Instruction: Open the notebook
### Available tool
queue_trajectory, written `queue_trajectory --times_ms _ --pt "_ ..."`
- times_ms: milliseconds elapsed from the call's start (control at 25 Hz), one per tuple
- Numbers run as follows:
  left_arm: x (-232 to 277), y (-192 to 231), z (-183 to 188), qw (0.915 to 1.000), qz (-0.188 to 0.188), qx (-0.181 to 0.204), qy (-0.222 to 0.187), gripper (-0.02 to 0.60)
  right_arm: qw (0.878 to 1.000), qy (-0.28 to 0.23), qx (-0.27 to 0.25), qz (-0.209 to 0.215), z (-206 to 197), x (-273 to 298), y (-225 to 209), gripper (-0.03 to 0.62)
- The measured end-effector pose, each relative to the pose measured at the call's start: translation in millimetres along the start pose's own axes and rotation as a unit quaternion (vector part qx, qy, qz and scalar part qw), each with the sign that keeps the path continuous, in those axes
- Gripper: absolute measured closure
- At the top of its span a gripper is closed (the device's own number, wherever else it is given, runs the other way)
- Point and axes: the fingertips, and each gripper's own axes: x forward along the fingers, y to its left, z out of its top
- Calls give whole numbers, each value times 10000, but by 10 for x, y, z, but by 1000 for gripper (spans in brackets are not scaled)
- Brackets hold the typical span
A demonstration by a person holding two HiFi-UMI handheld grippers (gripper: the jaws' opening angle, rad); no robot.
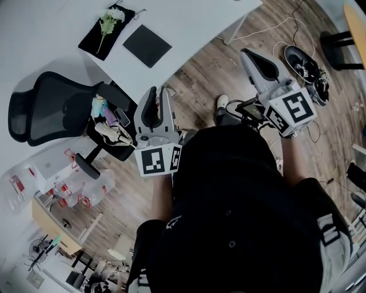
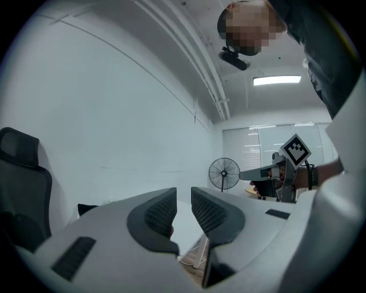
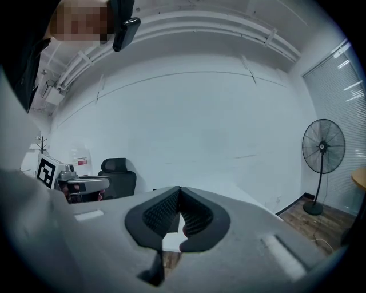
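As the notebook [image 1: 147, 46] lies untouched near the table [image 1: 194, 23] edge, left gripper [image 1: 159, 91] hangs back narrowly parted, right gripper [image 1: 247, 54] closed, both empty.

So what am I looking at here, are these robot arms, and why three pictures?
No robot: a person holds a left gripper and a right gripper, each with two jaws. The head view looks down from the person's head; the other two come from cameras riding on the grippers. On the white table lie a dark notebook, seemingly closed, and a flower on a black cloth. Nothing is held: the left jaws stand apart, the right ones are together.
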Motion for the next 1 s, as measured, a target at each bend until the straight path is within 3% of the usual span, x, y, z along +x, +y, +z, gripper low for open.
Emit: queue_trajectory --times_ms 640,1000 --pt "79 -67 -18 9937 1119 -38 -55 503 9935 50 -149 1123 96 361 -214 592" --pt "187 -207 -173 9904 1379 -84 44 503 9896 92 -202 1422 63 440 -377 592"
